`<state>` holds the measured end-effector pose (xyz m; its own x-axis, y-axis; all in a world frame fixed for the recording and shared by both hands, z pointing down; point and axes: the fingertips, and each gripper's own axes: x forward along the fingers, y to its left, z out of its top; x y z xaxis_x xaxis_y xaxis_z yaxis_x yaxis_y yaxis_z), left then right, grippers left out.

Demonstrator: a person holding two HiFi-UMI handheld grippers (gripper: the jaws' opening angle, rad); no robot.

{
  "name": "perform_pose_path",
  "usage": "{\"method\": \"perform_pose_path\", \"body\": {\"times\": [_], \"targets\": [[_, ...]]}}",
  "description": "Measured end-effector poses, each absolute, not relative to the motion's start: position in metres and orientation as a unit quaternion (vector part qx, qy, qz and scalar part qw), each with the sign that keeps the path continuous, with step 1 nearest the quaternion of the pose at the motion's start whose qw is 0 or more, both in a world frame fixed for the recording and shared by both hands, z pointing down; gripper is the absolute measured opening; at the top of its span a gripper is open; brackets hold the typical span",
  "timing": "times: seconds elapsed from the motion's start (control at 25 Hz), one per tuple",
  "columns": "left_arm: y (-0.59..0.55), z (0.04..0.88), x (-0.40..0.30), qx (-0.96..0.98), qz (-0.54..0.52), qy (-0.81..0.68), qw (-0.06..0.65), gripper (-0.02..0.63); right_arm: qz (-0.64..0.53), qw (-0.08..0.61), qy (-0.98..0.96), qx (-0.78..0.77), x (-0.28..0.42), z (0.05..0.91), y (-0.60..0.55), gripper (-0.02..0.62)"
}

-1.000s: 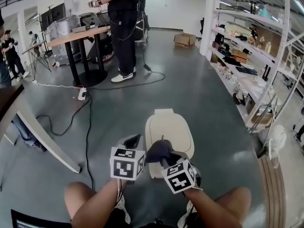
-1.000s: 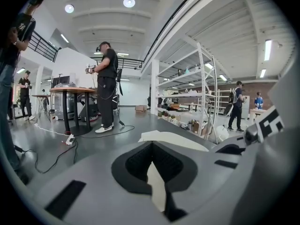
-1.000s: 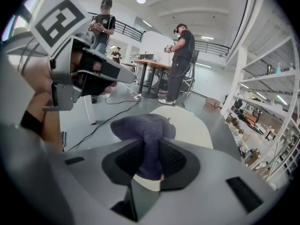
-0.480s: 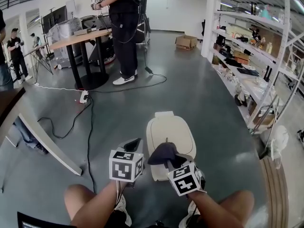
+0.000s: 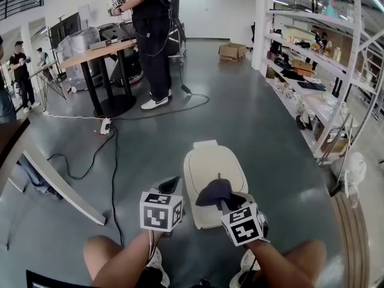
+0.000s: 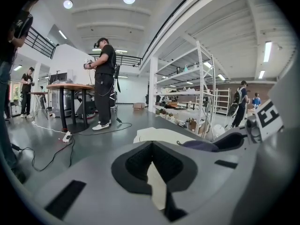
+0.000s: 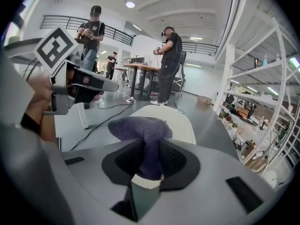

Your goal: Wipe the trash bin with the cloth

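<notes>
Left gripper (image 6: 152, 149) closed, empty — right gripper (image 7: 149, 150) clamps the cloth (image 7: 138, 125).

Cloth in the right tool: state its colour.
The cloth is dark purple, plain with no pattern; it shows best in the right gripper view.

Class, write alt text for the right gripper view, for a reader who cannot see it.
The right gripper has its jaws shut on a dark purple cloth, bunched above the cream trash bin. People stand by a table beyond.

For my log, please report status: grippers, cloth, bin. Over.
Right gripper shut on cloth, above bin. Left gripper shut, empty, beside bin. Nothing blocks the bin.
</notes>
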<state>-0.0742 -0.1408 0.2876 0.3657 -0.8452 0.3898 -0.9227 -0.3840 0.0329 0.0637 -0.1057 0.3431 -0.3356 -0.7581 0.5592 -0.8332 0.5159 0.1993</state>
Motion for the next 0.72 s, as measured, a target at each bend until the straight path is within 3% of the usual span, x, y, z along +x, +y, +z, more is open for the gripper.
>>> {"method": "perform_pose_path", "body": {"times": [0.72], "targets": [[-0.144,0.295,-0.061,0.82,0.171,-0.534,0.118,0.0,0.074,0.314,-0.774,0.545,0.14,0.356,-0.124,0.087]]}}
